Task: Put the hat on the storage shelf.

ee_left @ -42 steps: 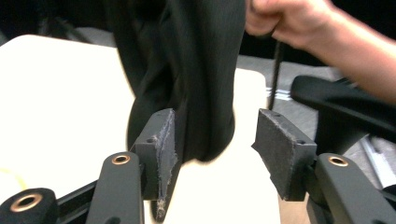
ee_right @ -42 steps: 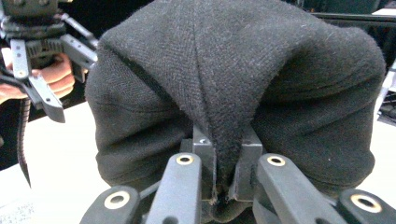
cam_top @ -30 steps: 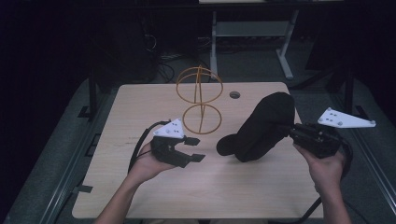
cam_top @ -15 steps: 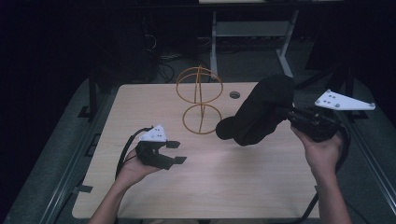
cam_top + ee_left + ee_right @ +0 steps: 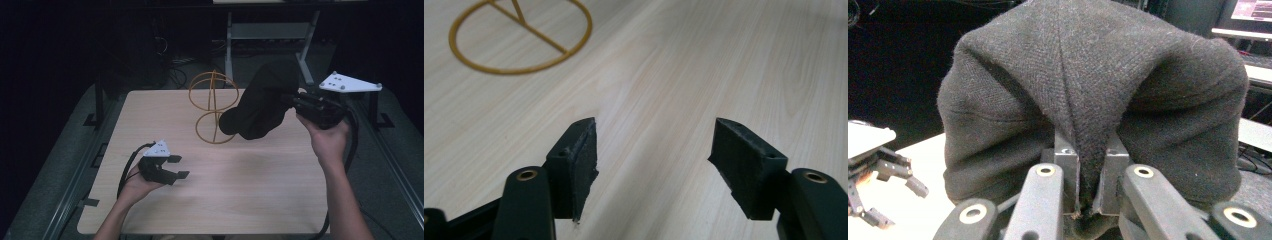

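1. The right tongs [image 5: 1091, 200] are clenched on a fold of a black knitted hat [image 5: 1088, 95]; in the right gripper view the wool is pinched between the two jaws and bulges out on both sides above them.
2. In the high view the right tongs [image 5: 295, 101] are held up at the far right of the counter [image 5: 260, 190], with the grey three-cornered plate [image 5: 350, 83] on top and a cable [image 5: 354, 135] trailing down past the person's right hand [image 5: 327, 140].
3. The hat [image 5: 262, 102] hangs from those tongs above the far right part of the counter, drooping toward the left, its lower end just beside the gold wire stand [image 5: 214, 107].
4. The left tongs [image 5: 654, 165] are released: in the left gripper view the two jaws stand wide apart with nothing but bare wood between them.
5. In the high view the left tongs [image 5: 179, 166] sit low over the near left part of the counter, pointing right, held in the person's left hand [image 5: 137, 182], well apart from the hat.
6. The wire stand rests on the counter at the far middle, a round ring as its base [image 5: 519, 37] and looped wires rising above it.
7. The counter is light wood; beyond its far edge the room is dark, with a pale metal frame [image 5: 270, 35] on the floor.
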Demonstrator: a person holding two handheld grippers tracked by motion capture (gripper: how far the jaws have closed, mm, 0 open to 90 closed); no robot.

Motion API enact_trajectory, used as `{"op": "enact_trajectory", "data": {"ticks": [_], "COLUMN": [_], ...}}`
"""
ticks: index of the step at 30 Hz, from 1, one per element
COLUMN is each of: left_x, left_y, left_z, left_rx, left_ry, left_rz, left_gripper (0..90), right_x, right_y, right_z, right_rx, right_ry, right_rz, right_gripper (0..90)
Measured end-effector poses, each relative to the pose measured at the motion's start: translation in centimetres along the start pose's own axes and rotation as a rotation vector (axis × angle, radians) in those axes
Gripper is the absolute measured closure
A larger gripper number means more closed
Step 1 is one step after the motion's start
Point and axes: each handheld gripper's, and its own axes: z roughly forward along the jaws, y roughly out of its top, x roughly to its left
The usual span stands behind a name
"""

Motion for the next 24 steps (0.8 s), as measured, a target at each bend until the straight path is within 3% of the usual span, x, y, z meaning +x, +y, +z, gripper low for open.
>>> {"op": "enact_trajectory", "data": {"ticks": [11, 19, 24], "left_x": [0.0, 0.4, 0.8], "left_y": [-0.1, -0.5, -0.8], "left_z": [0.2, 0.0, -0.2], "left_rx": [0.010, -0.006, -0.020], "left_ry": [0.010, 0.018, 0.021], "left_rz": [0.022, 0.011, -0.017], "left_gripper": [33.1, 33.1, 33.1], "right_x": [-0.2, 0.0, 0.2], "right_y": [2.8, 4.9, 6.1], "right_z": [3.2, 5.9, 8.3], "right_rx": [0.018, 0.042, 0.059], "right_ry": [0.013, 0.029, 0.046], "right_rz": [-0.022, -0.045, -0.058], "right_gripper": [83.0, 83.0, 82.9]}}
